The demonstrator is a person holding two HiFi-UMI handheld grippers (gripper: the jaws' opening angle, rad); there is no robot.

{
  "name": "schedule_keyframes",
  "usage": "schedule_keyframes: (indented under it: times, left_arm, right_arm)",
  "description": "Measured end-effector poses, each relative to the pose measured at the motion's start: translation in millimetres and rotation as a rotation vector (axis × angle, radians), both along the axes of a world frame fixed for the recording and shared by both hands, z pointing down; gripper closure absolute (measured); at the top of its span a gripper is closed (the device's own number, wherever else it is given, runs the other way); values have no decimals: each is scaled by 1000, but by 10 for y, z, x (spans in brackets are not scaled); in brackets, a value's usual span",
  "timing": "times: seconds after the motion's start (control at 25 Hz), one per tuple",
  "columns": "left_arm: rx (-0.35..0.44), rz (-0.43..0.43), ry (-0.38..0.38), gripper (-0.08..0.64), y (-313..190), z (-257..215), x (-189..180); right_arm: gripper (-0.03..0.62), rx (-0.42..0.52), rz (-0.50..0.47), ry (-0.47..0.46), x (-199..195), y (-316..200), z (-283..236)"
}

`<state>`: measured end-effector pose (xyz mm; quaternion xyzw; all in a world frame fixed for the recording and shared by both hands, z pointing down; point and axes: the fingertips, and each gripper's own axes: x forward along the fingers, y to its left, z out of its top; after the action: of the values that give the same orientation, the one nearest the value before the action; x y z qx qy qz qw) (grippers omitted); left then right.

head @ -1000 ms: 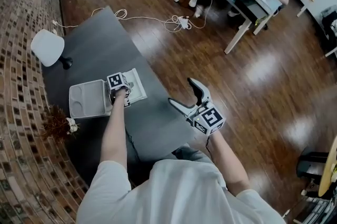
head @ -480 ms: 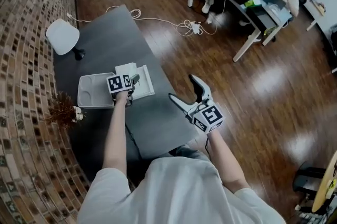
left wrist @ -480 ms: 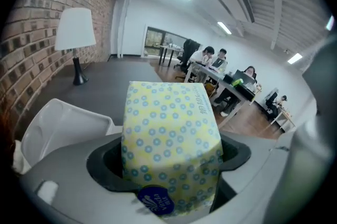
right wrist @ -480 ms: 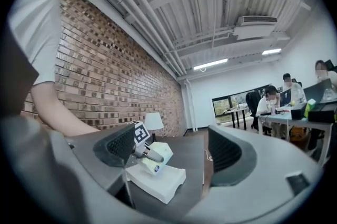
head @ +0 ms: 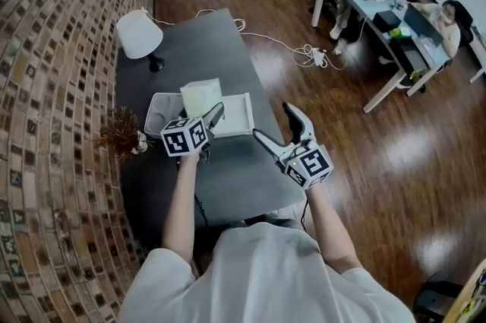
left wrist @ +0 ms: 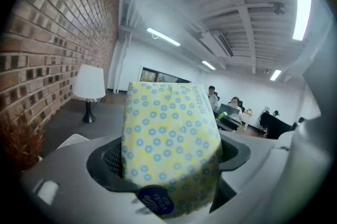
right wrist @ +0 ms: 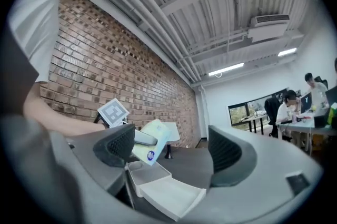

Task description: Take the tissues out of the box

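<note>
One tissue pack (left wrist: 167, 138) in left gripper (head: 213, 116) (clamped), one open box (head: 237, 116), right gripper (head: 273, 121) wide

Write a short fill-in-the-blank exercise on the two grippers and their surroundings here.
1. The left gripper is shut on a yellow, blue-dotted ____.
2. The right gripper holds nothing, and its jaws stand ____.
3. The wall beside the dark table is built of ____.
Missing words: tissue pack; open; brick.
</note>
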<state>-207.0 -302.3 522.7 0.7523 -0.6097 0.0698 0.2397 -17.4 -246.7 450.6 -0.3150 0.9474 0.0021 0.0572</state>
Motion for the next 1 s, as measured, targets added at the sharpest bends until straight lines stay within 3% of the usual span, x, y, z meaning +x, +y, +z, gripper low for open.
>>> schedule_keyframes:
  times: [0.24, 0.44, 0.8, 1.0]
  left_arm:
    - [211, -92, -38, 118, 608, -645, -277]
    - [307, -160, -117, 118, 1126, -844, -465]
    - [353, -306, -254, 118, 1961, -765, -885]
    - [368, -360, -257, 117, 2318, -714, -1086]
  right_arm:
    - [160, 37, -22, -30, -260, 22, -237]
    - [160, 33, -5, -13, -347, 127, -246]
    - [160, -8, 37, -33, -318, 255, -124]
    - [160, 14, 92, 5, -199, 354, -37]
